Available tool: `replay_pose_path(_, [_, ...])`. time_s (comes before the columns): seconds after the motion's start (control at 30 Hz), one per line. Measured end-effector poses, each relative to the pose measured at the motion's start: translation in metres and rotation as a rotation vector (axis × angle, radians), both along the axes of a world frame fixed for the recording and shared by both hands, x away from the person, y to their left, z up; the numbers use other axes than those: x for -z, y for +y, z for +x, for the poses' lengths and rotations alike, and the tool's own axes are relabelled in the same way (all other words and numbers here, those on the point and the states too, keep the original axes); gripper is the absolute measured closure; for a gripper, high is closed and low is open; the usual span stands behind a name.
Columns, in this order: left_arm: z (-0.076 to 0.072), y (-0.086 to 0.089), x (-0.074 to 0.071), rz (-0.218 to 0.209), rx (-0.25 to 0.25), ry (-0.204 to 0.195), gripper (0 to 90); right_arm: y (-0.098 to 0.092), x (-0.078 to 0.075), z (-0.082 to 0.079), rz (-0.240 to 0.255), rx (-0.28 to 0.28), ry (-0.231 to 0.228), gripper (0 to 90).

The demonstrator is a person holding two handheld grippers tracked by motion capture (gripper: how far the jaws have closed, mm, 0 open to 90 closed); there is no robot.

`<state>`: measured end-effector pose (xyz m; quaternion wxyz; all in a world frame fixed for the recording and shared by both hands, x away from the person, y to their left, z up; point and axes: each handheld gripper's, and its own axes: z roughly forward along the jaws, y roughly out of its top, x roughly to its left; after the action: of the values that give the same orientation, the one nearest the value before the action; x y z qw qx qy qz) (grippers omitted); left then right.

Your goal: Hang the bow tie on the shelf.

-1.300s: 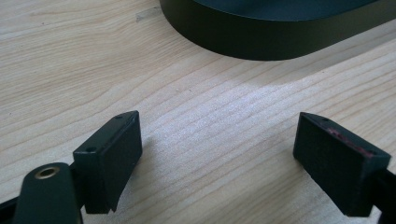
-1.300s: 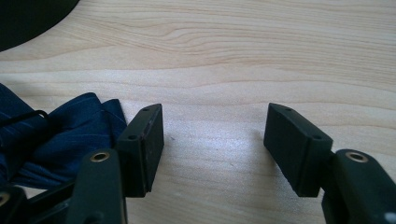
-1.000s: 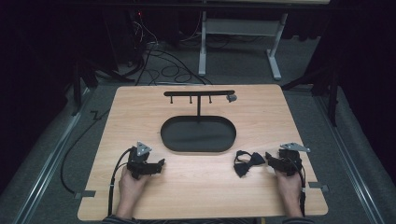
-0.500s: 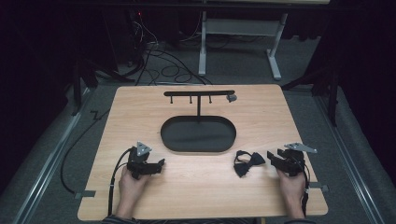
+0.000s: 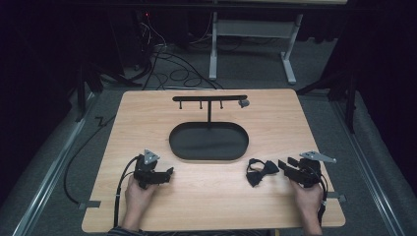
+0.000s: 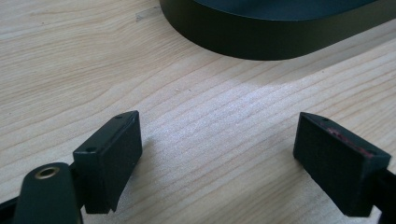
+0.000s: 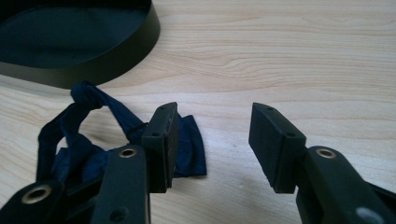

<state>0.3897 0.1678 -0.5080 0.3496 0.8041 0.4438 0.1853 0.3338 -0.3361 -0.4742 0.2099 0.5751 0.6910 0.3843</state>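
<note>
Two hand-held grippers rest low on the wooden counter (image 5: 206, 196), one in each hand. The right hand-held gripper (image 5: 286, 167) has its jaws partly spread and just been closing; bare wood lies between them, and nothing is pinched. A dark navy bow tie (image 5: 260, 170) lies on the counter at this gripper's tip. In the right gripper view, the bow tie (image 7: 93, 140) sits beside and partly behind one jaw, with a flat corner of fabric reaching just past that jaw's inner face; whether the pad touches the cloth cannot be told. The left hand-held gripper (image 5: 166, 174) is spread wide over bare counter and holds nothing.

A black oval tray (image 5: 209, 141) sits at the counter's middle, between the two grippers and further from the person. A thin post rises from its far edge and carries a black crossbar (image 5: 209, 98) with small pegs hanging beneath. Nothing stands between the right gripper and the bow tie.

The bow tie looks rumpled, with a knotted centre and a loose strap loop curling towards the tray.
</note>
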Motion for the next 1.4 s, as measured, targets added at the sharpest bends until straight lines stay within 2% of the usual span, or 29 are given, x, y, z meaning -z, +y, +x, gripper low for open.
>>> replay_pose_path(0.37, [0.000, 0.000, 0.000, 0.000, -0.001, -0.002, 15.8, 0.012, -0.009, -0.003, 0.012, -0.051, -0.025, 54.1])
replay_pose_path(0.7, [0.000, 0.000, 0.000, 0.000, -0.001, -0.002, 15.8, 0.022, -0.013, -0.001, 0.025, -0.091, -0.029, 54.2])
replay_pose_path(0.9, [0.000, 0.000, 0.000, 0.000, -0.001, -0.002, 15.8, 0.031, -0.014, 0.003, 0.020, -0.122, -0.025, 54.6])
replay_pose_path(1.4, [0.000, 0.000, 0.000, 0.000, -0.001, -0.001, 15.8, 0.044, -0.009, 0.010, 0.009, -0.153, 0.000, 55.8])
